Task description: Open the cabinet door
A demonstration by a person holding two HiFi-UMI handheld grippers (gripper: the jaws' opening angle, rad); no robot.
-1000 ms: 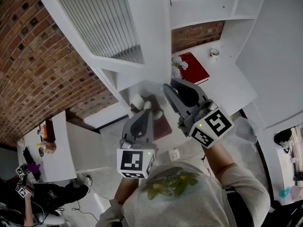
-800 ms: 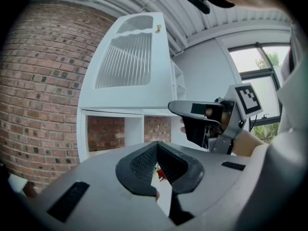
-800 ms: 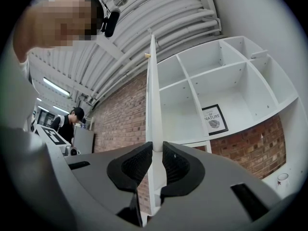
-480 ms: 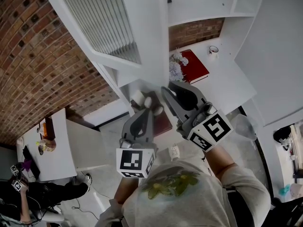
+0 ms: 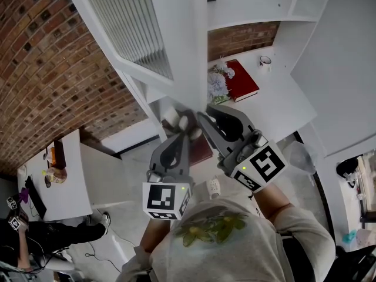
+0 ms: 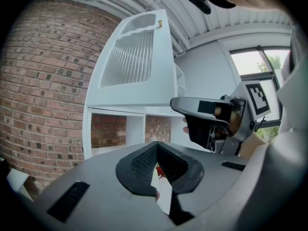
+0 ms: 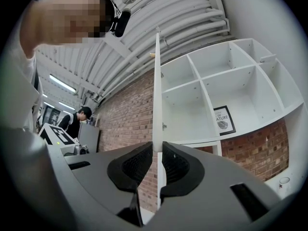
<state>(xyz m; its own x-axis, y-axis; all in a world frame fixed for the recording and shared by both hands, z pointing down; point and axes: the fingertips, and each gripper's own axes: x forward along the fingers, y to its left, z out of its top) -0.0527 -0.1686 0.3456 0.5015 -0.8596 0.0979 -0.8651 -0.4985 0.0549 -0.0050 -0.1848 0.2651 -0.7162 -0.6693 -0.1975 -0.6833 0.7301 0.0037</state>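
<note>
A red brick wall [image 5: 53, 69] fills the left side of the head view. Next to it the white cabinet door with a ribbed glass panel [image 5: 132, 25] stands swung out from the white cabinet, its free edge pointing toward the person.

Below the door, the left gripper [image 5: 185, 128], grey with black ridged pads and a square-marker cube at its back, hovers just beside the door's lower corner. In the left gripper view its fingertips meet and nothing sits between them; only a sliver of white surface and something red shows through the gap behind the tips.

Just to its right, the right gripper [image 5: 201, 114] reaches up to the door's edge. In the right gripper view the thin white edge runs straight up between the pads, and both pads press on it from either side.

Farther right, on the white countertop [image 5: 282, 107], a bunch of pale flowers [image 5: 216, 82] lies touching a red hardcover book [image 5: 242, 80], with a small white cup [image 5: 265, 64] near the back wall.
</note>
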